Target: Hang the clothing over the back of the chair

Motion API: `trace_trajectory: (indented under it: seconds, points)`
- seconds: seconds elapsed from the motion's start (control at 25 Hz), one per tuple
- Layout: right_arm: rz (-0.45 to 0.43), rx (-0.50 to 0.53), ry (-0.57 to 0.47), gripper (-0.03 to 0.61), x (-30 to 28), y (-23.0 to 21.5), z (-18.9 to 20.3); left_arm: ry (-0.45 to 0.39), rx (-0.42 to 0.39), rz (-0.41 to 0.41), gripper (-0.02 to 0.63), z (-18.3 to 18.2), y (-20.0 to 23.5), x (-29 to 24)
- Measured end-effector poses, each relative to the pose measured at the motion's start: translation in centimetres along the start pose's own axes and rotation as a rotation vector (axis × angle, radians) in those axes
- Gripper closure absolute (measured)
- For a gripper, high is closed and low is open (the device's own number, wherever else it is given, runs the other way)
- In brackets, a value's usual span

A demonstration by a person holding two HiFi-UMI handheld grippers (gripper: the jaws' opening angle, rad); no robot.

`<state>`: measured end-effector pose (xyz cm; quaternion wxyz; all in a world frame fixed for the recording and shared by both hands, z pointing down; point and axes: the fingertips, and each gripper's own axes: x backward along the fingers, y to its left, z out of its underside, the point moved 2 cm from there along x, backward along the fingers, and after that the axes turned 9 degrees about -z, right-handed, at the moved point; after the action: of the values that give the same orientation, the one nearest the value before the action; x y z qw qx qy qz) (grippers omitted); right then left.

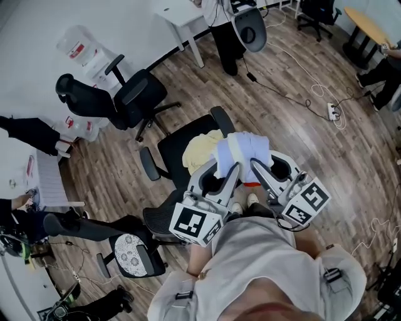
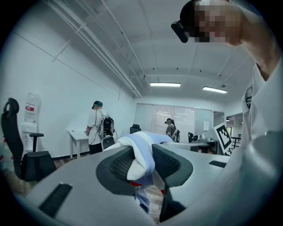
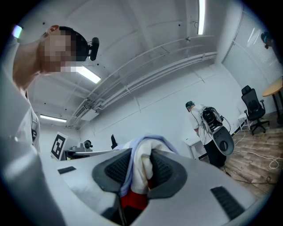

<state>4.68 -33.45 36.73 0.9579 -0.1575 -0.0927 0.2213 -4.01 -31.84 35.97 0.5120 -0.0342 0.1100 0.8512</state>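
A pale blue and white garment [image 1: 243, 150] with a bit of red is stretched between my two grippers, held up over a black office chair [image 1: 188, 145]. My left gripper [image 1: 225, 168] is shut on one bunched edge of the garment [image 2: 140, 158]. My right gripper [image 1: 255, 164] is shut on the other edge [image 3: 140, 170], with red fabric showing below the pads. A yellow cloth [image 1: 200, 150] lies on the chair's seat under the garment. The chair's backrest [image 1: 164, 219] is close in front of my body, below the left gripper.
Another black chair [image 1: 116, 97] stands to the left by the wall. A white desk [image 1: 182, 15] and a standing person [image 1: 222, 28] are at the top. Cables and a power strip [image 1: 332, 113] lie on the wood floor at the right. A white-cushioned chair [image 1: 131, 256] is at the lower left.
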Motion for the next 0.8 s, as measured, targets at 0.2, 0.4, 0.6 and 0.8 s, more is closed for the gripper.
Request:
trace_trajectory:
  seconds: [0.2,0.4,0.6,0.8]
  points:
    - [-0.045,0.004,0.0,0.466,-1.2,-0.1,-0.5,-0.013,-0.006,-0.038,0.476,-0.7,0.8,0.1]
    - [-0.101,-0.008,0.003,0.466,-1.9,-0.4,-0.2,-0.014,-0.012,-0.094,0.476,-0.5,1.3,0.2]
    - [-0.179,-0.032,0.017,0.466,-3.4,-0.3,-0.1,-0.005,-0.01,-0.181,0.477,-0.7,2.3,0.9]
    - [-0.28,-0.064,0.037,0.466,-4.2,-0.2,0.8,-0.007,0.002,-0.284,0.477,0.1,2.5,1.8]
